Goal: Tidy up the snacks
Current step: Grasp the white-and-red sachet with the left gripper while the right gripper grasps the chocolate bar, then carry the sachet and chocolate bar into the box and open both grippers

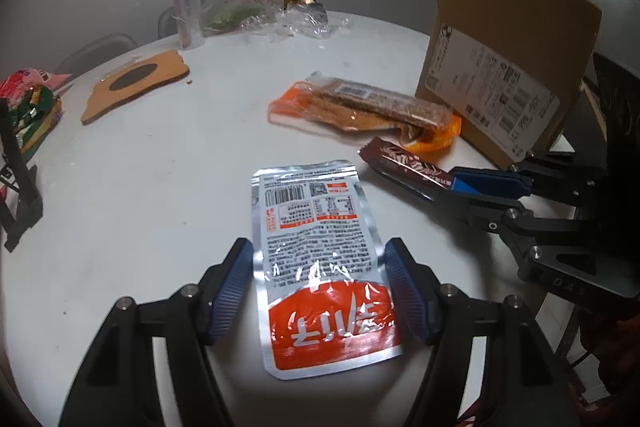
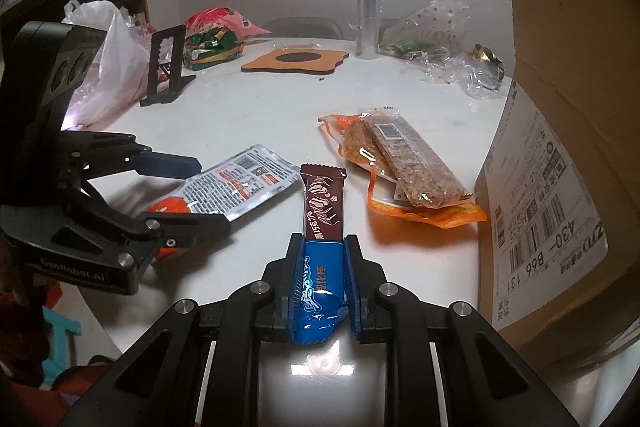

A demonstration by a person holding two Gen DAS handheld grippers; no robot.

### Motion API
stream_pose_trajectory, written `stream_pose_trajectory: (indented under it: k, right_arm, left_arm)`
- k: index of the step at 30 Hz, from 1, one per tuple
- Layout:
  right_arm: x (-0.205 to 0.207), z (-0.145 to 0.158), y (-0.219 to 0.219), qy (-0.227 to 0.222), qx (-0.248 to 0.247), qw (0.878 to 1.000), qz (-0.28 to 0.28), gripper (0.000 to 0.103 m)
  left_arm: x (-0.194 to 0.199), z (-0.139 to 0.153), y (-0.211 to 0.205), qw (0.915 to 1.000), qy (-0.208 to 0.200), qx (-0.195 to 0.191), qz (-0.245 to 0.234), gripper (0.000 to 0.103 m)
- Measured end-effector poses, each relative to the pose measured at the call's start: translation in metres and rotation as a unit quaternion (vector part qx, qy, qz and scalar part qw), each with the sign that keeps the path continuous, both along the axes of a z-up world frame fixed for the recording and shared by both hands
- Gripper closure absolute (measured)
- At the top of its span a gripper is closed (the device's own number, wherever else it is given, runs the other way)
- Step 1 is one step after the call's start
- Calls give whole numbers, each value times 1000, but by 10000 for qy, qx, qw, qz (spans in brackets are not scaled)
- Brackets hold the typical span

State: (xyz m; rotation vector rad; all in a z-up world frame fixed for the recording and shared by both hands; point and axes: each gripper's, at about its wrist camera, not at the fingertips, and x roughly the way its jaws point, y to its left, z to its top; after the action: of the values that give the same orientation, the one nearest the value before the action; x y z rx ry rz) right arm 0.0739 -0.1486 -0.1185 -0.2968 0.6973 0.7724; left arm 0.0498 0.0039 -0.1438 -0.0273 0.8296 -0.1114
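Plainly little is sorted so far; going left to right, the left gripper (image 1: 320,283) has its jaws spread, one to each side of the flat silver foil pouch with the orange panel (image 1: 320,267), which lies on the white round bench (image 1: 140,195); the pads look just beside the pouch's edges and not yet pressing, though whether they touch I cannot tell. Next, the right gripper (image 2: 322,283) is clenched on the long chocolate bar in a brown and blue wrapper (image 2: 322,211), gripping its blue end while the brown end sticks out ahead of the jaws, low over or resting on the bench. Further right and ahead of those jaws lies the crumpled orange packet (image 2: 432,215) with a clear-wrapped cereal bar (image 2: 416,163) on top of it; just beyond these, at the right edge, stands the brown cardboard box with a white shipping label (image 2: 560,155), its flap raised. I judge the box to be the likely place for the snacks, but its inside is hidden, so nothing can be counted as put away; four snacks are outside it, one in hand, one about to be gripped, two untouched.
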Motion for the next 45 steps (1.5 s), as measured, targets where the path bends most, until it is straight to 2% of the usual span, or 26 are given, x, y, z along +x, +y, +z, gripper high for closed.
stream_pose_trajectory:
  k: [10,18,23,29,32,40,45]
  right_arm:
    - [-9,34,10,-355,155,9990,245,89]
    - [-18,87,17,-994,242,9944,274,89]
    - [-18,122,5,-1354,383,9900,112,89]
    - [-14,157,-28,-1782,493,9820,-387,89]
    - [-11,164,-49,-1801,516,9802,-642,89]
    - [2,157,-105,-1710,324,9763,-1288,89]
    - [15,143,-132,-1338,172,9795,-1498,89]
  left_arm:
    - [-9,41,21,9988,-426,93,224,38]
    - [-11,103,29,9943,-1031,194,197,38]
    - [-8,145,18,9887,-1469,305,-33,38]
    - [9,185,-15,9823,-1771,331,-511,38]
    - [21,199,-37,9789,-1849,409,-770,38]
    - [58,214,-103,9722,-1655,299,-1631,38]
    - [78,207,-145,9681,-1385,348,-2059,38]
